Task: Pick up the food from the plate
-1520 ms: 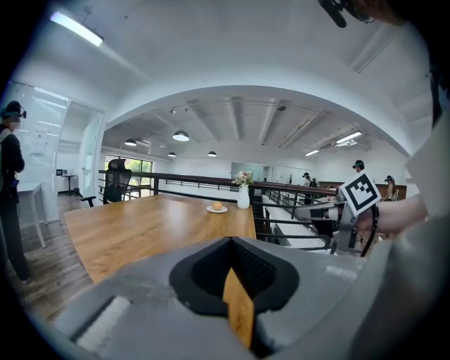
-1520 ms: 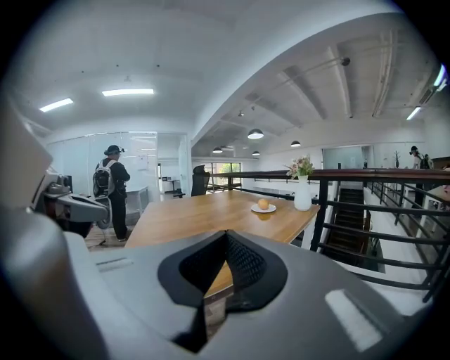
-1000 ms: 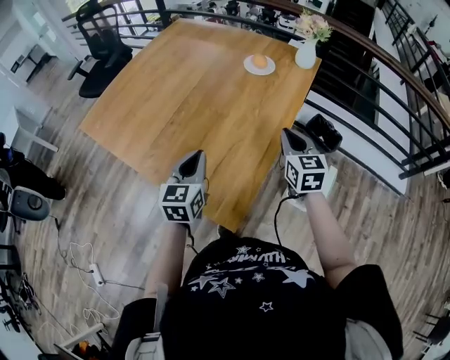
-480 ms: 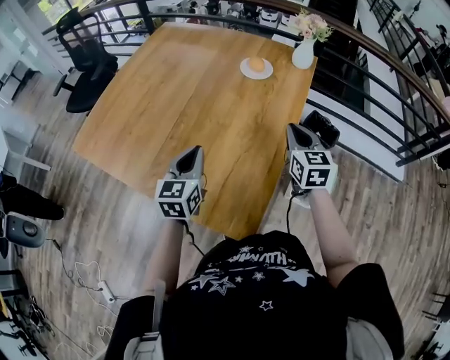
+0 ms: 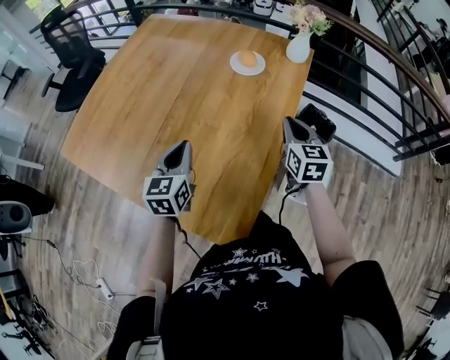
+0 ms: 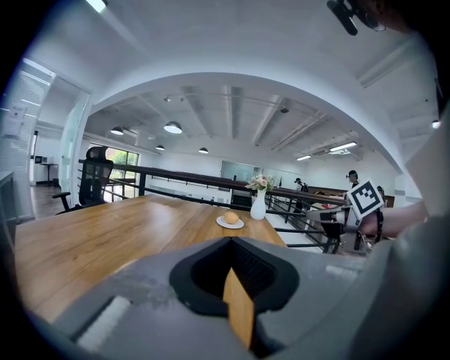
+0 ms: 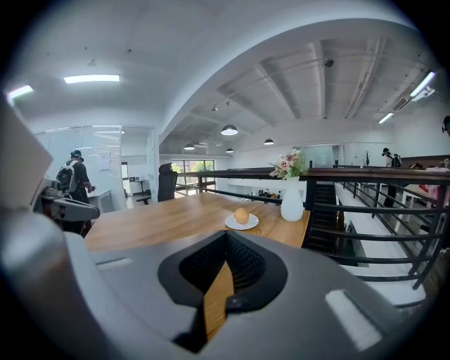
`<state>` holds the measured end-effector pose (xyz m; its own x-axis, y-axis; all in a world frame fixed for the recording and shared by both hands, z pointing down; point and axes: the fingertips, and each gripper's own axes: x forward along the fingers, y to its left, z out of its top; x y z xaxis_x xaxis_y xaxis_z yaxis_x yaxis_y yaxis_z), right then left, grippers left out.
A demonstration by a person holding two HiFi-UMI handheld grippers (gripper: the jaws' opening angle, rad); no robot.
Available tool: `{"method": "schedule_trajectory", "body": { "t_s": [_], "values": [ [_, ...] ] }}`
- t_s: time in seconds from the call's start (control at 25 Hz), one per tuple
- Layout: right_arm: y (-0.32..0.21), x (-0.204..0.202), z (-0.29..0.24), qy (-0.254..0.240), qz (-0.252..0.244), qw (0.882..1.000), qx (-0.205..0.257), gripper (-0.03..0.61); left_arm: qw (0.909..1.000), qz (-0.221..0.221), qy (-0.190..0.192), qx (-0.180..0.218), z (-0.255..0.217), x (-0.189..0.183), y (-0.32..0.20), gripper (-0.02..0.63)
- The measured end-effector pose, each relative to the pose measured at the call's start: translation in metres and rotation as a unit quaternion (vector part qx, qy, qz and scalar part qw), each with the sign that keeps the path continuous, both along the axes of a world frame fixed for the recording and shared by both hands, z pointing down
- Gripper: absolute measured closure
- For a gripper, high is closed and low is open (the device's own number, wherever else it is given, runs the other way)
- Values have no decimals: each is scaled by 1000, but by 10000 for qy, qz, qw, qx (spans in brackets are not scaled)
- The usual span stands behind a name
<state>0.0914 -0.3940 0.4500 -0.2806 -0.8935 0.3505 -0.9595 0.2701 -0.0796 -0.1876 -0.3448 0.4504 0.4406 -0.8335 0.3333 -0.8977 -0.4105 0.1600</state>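
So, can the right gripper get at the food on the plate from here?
Probably not yet: the right gripper is shut and at the near edge of the table, with the food far across on its plate. The way between looks free.

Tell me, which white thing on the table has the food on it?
The flat plate, with round orange food on it. The tall vase beside it holds flowers instead.
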Motion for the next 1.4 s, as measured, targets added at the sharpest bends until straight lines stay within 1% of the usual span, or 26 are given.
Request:
{"method": "schedule_trajectory", "body": {
  "t_s": [0.28, 0.44, 0.52, 0.68, 0.88, 1.04, 1.16, 1.4],
  "values": [
    [-68, 4, -4, -231, -117, 9996, -67, 578, 9995, -267, -75, -165, -2, 4, -35, 615],
    [-101, 4, 4, -218, -290, 9992, -143, 576, 9989, -416, -82, -206, 1, 8, -59, 615],
    [-115, 2, 11, -219, -382, 9988, -204, 546, 9986, -461, -98, -225, 3, 9, -68, 615],
    [-145, -2, 23, -203, -532, 9979, -316, 518, 9981, -549, -126, -252, 7, 12, -87, 615],
    [-182, -15, 32, -185, -647, 9971, -364, 426, 9980, -528, -169, -315, 12, 12, -105, 615],
    [-211, -22, 41, -149, -635, 9971, -390, 357, 9977, -538, -195, -369, 18, 10, -119, 615],
    [-230, -29, 50, -119, -598, 9972, -426, 337, 9976, -524, -206, -397, 24, 6, -133, 615],
    [-260, -41, 72, -4, -637, 9959, -640, 305, 9980, -384, -236, -432, 29, 1, -161, 615]
  ]
}}
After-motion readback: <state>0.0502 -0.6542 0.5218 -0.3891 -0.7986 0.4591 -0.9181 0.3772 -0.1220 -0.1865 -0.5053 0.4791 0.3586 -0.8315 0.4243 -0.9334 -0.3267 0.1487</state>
